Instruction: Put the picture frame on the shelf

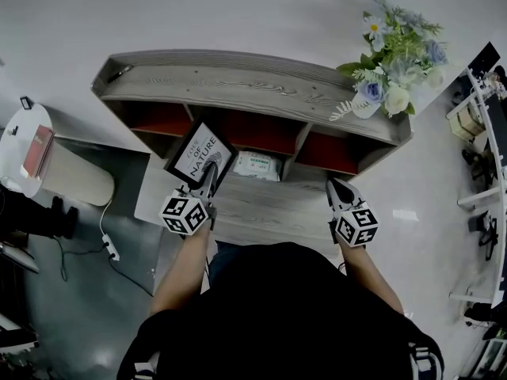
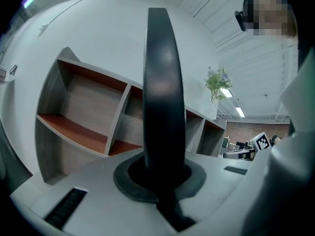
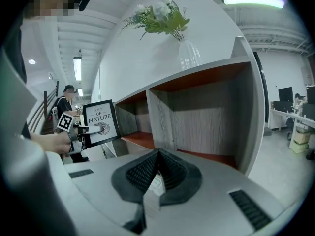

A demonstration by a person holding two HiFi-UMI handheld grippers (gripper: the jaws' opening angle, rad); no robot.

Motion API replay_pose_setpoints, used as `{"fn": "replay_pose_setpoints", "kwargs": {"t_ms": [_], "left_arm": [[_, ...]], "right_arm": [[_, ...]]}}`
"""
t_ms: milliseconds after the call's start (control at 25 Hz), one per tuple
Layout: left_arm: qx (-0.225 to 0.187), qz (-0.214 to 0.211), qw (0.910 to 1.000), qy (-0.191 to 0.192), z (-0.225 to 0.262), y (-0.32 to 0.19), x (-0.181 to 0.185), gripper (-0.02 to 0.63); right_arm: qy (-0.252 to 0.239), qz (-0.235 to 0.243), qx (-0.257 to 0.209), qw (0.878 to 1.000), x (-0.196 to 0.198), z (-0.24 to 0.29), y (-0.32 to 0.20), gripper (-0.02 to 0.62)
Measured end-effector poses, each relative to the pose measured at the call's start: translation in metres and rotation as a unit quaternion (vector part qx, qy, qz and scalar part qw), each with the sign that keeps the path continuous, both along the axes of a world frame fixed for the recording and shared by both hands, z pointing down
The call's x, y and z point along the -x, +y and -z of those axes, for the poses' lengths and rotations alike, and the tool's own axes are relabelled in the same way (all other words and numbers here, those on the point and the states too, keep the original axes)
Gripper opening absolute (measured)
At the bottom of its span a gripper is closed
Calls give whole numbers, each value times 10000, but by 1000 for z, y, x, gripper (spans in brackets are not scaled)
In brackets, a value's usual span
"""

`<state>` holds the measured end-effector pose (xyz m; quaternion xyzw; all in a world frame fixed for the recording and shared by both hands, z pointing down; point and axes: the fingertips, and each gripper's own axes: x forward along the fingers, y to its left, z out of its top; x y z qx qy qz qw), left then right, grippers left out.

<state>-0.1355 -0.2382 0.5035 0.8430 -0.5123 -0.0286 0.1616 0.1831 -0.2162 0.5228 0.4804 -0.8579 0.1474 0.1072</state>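
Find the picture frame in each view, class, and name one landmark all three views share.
Head view: picture frame, left of centre, before the shelf.
Left gripper view: centre, edge-on, a dark upright band.
Right gripper view: left, mid-height, print showing.
Shared landmark: the flowers atop the shelf.

One picture frame [image 1: 200, 153], one wipes pack [image 1: 256, 165] and one flower vase [image 1: 396, 62] show. The single shelf [image 1: 238, 81] has three compartments side by side.
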Motion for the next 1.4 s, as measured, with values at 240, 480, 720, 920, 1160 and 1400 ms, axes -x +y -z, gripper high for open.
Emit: {"fn": "replay_pose_setpoints", "kwargs": {"t_ms": [240,480,720,920,1160,1400], "left_arm": [[73,54,9999,-54,-9,-13,3,28],[171,112,9998,-68,-20,-25,9,28],[129,213,9997,-86,-21,-35,15,28],[95,274,9996,-75,-23,-41,16,28],[54,379,9992,-135,-24,-51,17,28],[50,498,9987,-123,-27,-60,17,28]], "right_arm": [[26,-76,3,10000,-4,1,-9,14],[34,-104,34,9999,-4,-1,-17,14],[48,-94,99,9999,-1,-5,-21,14],[74,-109,117,9998,-2,-6,-22,14],[87,-121,161,9998,-1,-10,-23,14],[122,-167,202,9996,-7,-12,-22,14]]}}
